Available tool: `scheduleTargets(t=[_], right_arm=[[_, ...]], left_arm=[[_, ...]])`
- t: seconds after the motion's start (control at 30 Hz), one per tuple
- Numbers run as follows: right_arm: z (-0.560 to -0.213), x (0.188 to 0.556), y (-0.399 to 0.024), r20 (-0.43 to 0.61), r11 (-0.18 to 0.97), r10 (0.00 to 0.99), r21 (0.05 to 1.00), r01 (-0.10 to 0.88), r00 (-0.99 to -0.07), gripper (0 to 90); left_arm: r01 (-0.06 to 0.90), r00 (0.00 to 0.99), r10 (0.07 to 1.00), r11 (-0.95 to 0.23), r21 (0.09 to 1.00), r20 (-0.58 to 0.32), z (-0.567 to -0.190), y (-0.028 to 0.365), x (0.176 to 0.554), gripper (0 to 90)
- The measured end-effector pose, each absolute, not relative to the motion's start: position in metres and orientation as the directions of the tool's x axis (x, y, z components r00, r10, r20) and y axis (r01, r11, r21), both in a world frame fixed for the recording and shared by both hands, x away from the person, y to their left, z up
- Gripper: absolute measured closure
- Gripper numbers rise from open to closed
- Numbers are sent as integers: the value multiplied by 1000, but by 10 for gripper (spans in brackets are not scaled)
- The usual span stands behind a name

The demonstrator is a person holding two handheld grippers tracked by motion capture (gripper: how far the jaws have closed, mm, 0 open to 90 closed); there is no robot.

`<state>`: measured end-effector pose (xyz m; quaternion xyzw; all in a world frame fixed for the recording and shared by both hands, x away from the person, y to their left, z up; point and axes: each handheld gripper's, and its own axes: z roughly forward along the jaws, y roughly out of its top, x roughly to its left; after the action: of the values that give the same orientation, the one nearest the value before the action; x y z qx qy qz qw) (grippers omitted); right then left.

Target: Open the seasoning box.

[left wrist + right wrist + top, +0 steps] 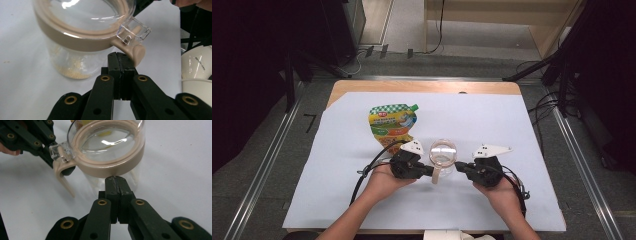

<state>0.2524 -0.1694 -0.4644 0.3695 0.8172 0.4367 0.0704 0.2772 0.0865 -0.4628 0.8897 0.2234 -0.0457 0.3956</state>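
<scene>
From above, I see my left gripper [428, 170] and right gripper [460, 169] flanking the glass jar [443, 153] on the white sheet [492, 125]. Along my left gripper, the clenched, empty jaws touch the jar's beige clasp [133, 51]. Along my right, the clenched jaws meet its beige lid ring [110, 167].

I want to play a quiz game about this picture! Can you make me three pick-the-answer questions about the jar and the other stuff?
1. Where is the jar?
A. between the two grippers
B. on the floor
C. on top of the pouch

2. What colour is the jar's lid ring?
A. blue
B. beige
C. red

3. How are the left gripper jaws?
A. wide open
B. holding a cup
C. shut

Answers: 1 A, the left gripper and the right gripper flank it in the high view; 2 B, both gripper views show beige; 3 C, its jaws meet, nothing between.
</scene>
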Motion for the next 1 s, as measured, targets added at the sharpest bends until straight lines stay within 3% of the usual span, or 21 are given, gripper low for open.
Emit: scheduleTargets(t=[0.33, 0.57, 0.77, 0.9, 1.0], right_arm=[[-467, 260, -170, 230, 322, 681, 758, 567, -695, 900], [-460, 249, -169, 213, 331, 678, 766, 551, -703, 900], [-448, 226, -171, 213, 330, 645, 789, 519, -734, 900], [-449, 218, -167, 215, 342, 629, 787, 514, -747, 900], [-450, 209, -156, 207, 377, 598, 780, 500, -774, 900]], left_arm=[[442, 895, 329, -562, 699, -301, -470, 63, 266, 900], [451, 892, 320, -574, 683, -321, -460, 73, 263, 864], [398, 916, 291, -566, 722, -277, -439, 90, 256, 694], [404, 913, 297, -557, 726, -280, -435, 98, 257, 613], [418, 905, 321, -557, 717, -279, -435, 107, 262, 503]])
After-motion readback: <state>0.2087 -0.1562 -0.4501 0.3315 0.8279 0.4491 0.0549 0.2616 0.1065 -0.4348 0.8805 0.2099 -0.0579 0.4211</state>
